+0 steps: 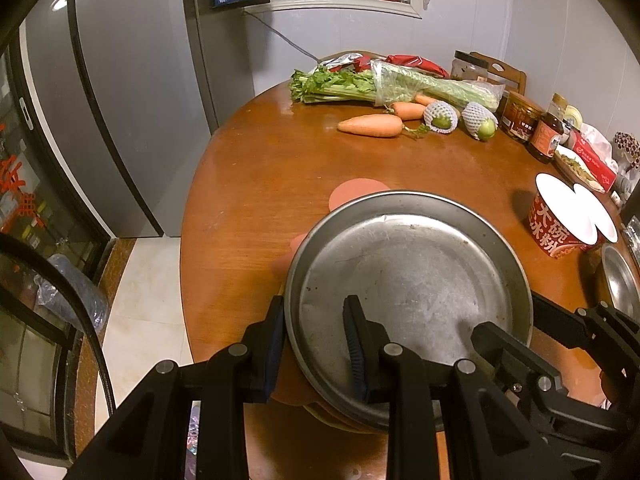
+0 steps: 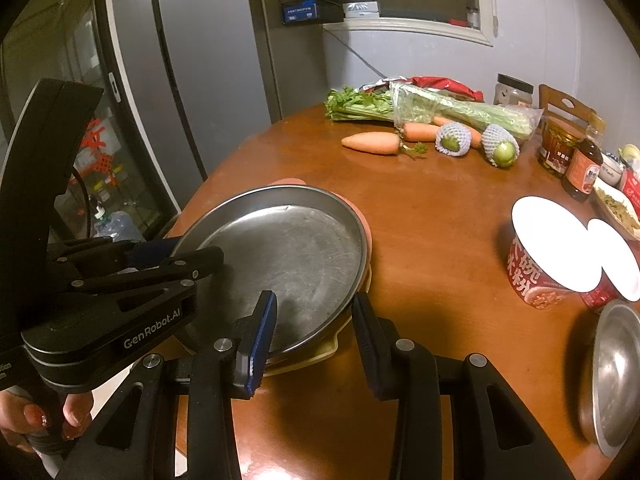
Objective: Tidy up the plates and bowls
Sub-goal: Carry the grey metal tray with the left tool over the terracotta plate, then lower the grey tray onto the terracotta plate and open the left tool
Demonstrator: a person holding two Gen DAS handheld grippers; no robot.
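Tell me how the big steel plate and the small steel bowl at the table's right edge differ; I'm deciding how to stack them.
The steel plate is wide, shallow and flat-bottomed; the steel bowl looks smaller and more rounded, though partly cut off.
The plate rests on a stack of other dishes; the bowl sits alone on the table.
The left hand-held gripper and right hand-held gripper straddle the plate's rim; nothing touches the bowl.
Both are bare metal and empty.

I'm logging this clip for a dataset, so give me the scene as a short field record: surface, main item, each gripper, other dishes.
surface: round wooden table
main item: steel plate on top of a stack of plates
left gripper: straddles the plate's near-left rim
right gripper: straddles the plate's near-right rim
other dishes: steel bowl at the right edge
also: carrots, paper noodle tub
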